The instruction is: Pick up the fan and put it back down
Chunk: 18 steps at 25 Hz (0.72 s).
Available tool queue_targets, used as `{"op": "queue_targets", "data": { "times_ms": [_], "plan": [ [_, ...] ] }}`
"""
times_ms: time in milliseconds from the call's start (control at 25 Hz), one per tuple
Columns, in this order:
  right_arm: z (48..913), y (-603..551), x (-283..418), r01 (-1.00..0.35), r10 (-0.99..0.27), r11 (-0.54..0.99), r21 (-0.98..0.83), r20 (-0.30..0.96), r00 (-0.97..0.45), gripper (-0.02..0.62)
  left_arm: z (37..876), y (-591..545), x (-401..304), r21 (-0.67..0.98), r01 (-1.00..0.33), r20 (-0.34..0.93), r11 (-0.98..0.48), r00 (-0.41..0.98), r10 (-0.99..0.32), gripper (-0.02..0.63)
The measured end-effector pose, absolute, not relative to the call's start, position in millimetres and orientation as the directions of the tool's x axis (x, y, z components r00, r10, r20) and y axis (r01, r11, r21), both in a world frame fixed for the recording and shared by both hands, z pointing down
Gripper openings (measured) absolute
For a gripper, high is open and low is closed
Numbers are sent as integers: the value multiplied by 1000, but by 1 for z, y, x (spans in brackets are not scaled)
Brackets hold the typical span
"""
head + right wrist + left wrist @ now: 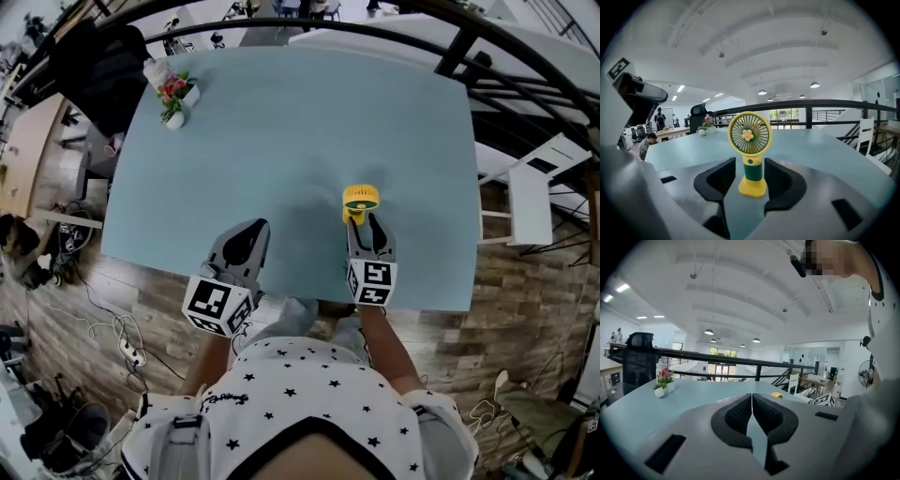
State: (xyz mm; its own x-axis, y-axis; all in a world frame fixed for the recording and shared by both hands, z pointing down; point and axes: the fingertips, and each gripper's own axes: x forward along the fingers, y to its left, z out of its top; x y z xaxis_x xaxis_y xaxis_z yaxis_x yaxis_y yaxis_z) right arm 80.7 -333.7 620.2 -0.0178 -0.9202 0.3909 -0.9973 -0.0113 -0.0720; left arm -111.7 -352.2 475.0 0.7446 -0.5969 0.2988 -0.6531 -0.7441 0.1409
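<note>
Your left gripper [752,401] is pinched together with nothing in it, hanging by the near edge of the table [281,141]. I'd guess it's just keeping out of the way, since one gripper is plenty for this job. Over to the right, the fan [749,136] stands on its yellow base on the tabletop, right between the spread jaws of your right gripper [362,223]. The pads are clear of its green stem on both sides. Its long axis runs straight up, and the grille with the flower faces back at you.
</note>
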Motion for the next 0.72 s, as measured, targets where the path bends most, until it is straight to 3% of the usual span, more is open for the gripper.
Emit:
{"op": "queue_targets", "data": {
  "times_ms": [720],
  "plan": [
    [644,-366,90,-989,-896,-146,4,423,134,190,474,-385,-145,111,-630,317,-769,756,-573,31]
  ]
}}
